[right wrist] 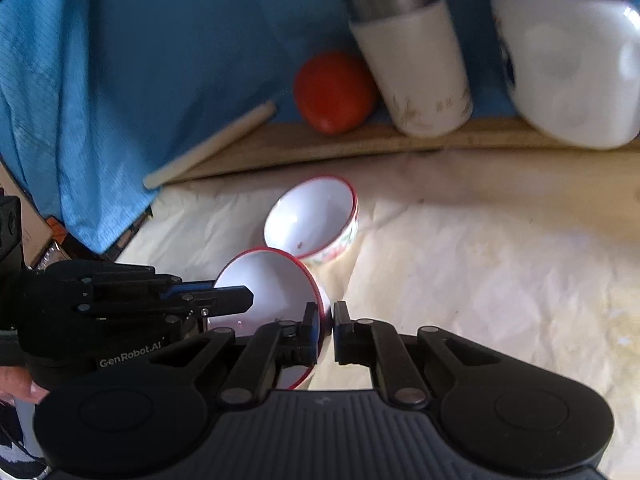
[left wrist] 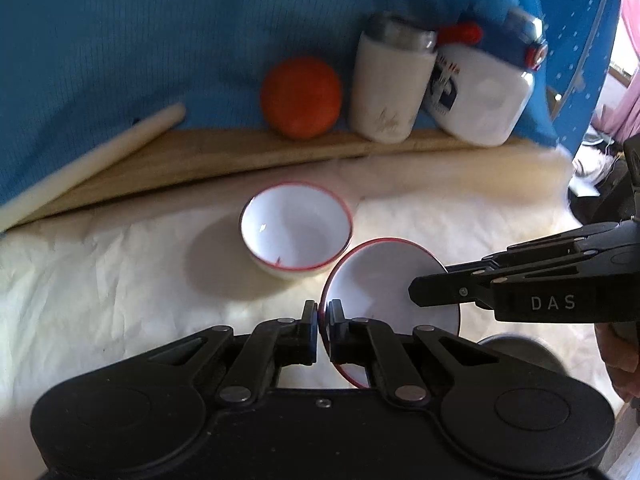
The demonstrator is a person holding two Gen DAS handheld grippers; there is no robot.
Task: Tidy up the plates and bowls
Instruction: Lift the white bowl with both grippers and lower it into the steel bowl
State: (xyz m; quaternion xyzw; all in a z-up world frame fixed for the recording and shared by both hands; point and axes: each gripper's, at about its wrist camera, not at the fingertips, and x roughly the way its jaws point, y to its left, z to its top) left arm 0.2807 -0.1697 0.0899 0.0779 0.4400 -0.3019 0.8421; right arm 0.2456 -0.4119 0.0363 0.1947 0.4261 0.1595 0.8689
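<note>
**Both Hand-Held Grippers Pinching One Small Plate**

Holding step now. Left hand-held gripper closed tight on the near rim of the plate. Right hand-held gripper closed tight on the rim at the other side of that same plate. One plate, two pinches, one from each side.

Plate white with a red edge, tilted up on its side, looking raised off the crinkly pale cover on the desk. Bowl just behind it, sitting upright and empty, also white with a red edge. Plate edge and bowl very near each other; touching or not, hard to tell.

Farther back, along a wooden board: an orange ball, a white cup with a metal top, a white jug with a red cap, and a pale stick. Blue cloth behind all of it.

Probably near the start of tidying, with bowl and plate not yet stacked.

Next move, as a guess: carry plate level and slow, both sides together. Keep both pinches firm, since a thin smooth rim slips easily. Mind the bowl close by, so no bump. Then set down flat and let go gently.
</note>
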